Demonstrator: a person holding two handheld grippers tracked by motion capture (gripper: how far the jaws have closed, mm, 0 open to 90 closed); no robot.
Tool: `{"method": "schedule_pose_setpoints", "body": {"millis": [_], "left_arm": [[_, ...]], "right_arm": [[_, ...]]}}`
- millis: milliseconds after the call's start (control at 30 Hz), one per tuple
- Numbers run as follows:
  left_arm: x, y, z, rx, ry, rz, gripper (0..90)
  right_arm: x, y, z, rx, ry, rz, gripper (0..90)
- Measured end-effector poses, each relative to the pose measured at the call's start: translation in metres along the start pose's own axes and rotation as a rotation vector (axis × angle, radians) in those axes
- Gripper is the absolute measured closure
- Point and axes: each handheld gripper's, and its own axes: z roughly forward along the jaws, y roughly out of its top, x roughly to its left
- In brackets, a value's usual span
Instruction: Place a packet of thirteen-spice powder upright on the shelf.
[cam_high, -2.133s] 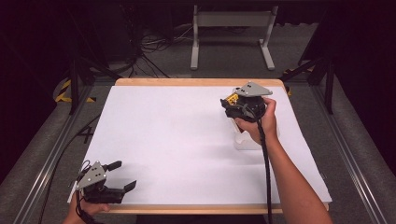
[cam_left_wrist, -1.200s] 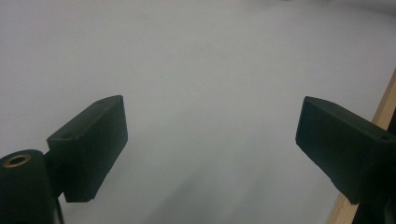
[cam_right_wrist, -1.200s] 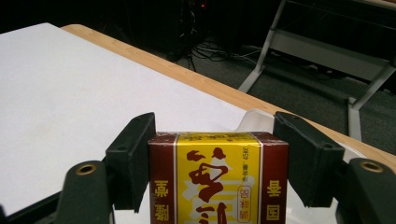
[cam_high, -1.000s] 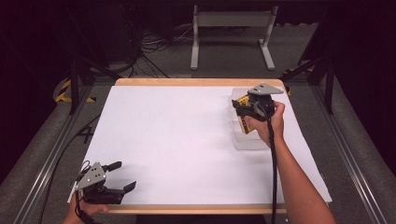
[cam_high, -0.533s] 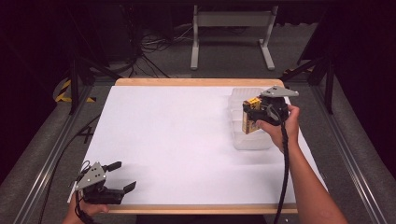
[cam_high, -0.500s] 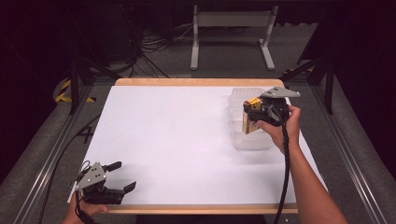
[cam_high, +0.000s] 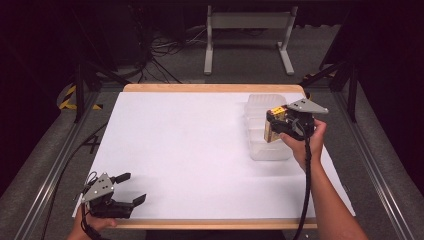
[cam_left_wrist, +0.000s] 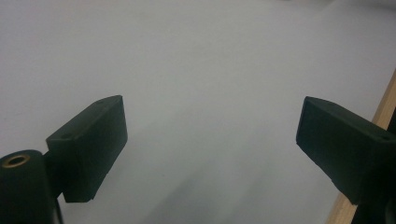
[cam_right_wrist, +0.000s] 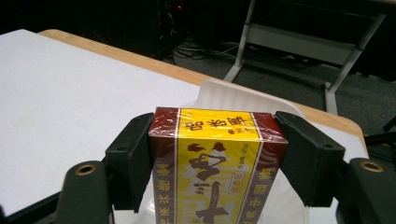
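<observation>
A yellow and dark red box (cam_right_wrist: 215, 161) with printed characters sits clamped between the jaws of my right gripper (cam_right_wrist: 215, 154). In the high view the same box (cam_high: 273, 129) hangs in the right gripper (cam_high: 276, 125) over a clear plastic container (cam_high: 267, 150) at the table's right side. My left gripper (cam_high: 131, 188) rests at the front left corner of the white table, jaws wide apart. Through the left gripper (cam_left_wrist: 210, 140) view, nothing but white surface lies between the two black fingers (cam_left_wrist: 91, 140).
The white tabletop (cam_high: 185, 145) has a wooden edge (cam_high: 210, 88) at the back and front. A grey metal stand (cam_high: 247, 30) and cables lie on the dark floor behind. Metal rails (cam_high: 45, 175) run along both sides of the table.
My right gripper carried the box to the right and slightly nearer, uncovering the clear container and ending over its right part. The left gripper has stayed put.
</observation>
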Motion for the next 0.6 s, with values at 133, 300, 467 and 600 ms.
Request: {"method": "schedule_pose_setpoints", "body": {"millis": [133, 300, 467, 600], "left_arm": [[0.0, 0.0, -0.001, -0.007, 0.002, -0.006, 9.6], [0.0, 0.001, -0.002, -0.012, 0.003, -0.003, 9.6], [0.0, 0.0, -0.002, -0.004, 0.007, 0.001, 9.6], [0.001, 0.001, -0.001, -0.005, 0.005, -0.008, 9.6]], "right_arm": [[0.0, -0.004, -0.001, 0.001, 0.02, 0.012, 32.6], [0.003, -0.007, -0.002, 0.021, 0.03, -0.009, 32.6], [0.006, -0.01, -0.001, 0.039, 0.035, -0.034, 32.6], [0.007, -0.013, -0.002, 0.044, 0.052, -0.033, 32.5]]}}
